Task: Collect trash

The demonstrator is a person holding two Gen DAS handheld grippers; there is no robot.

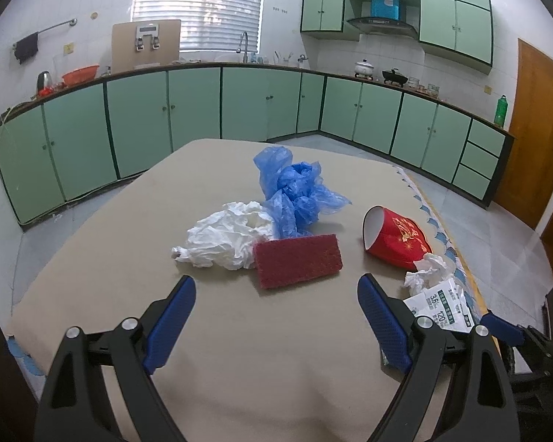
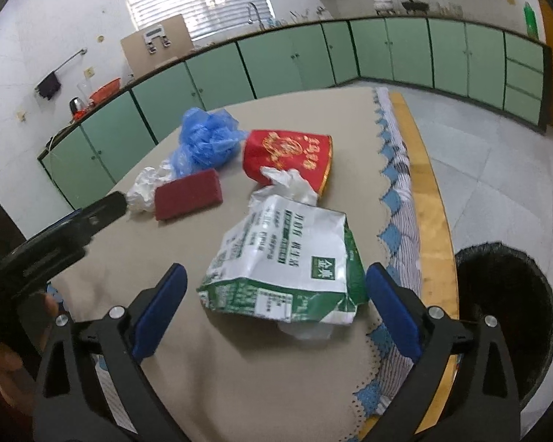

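Your right gripper (image 2: pixel 276 309) has its blue fingers (image 2: pixel 160 309) spread wide, and the crumpled white-and-green packet (image 2: pixel 287 258) lies between them on the tabletop (image 2: pixel 239 386), with neither pad pressing on it. Your left gripper (image 1: pixel 276 316) also has its fingers (image 1: pixel 171 318) wide apart over bare cloth, with nothing between them.

Just beyond your left fingers lies a dark red scouring pad (image 1: pixel 298 259), flat on the cloth. It touches a crumpled white plastic bag (image 1: pixel 226 235) on its left, and a bunched blue plastic bag (image 1: pixel 295 191) sits behind both. To the right, a red paper cup (image 1: pixel 396 237) lies tipped on its side with its mouth facing left. A wad of white tissue (image 1: pixel 425 270) rests against the cup, between it and the packet.

From your right wrist view, a black-lined trash bin (image 2: pixel 508 316) stands on the floor just past the tabletop's right edge, close to your right finger.
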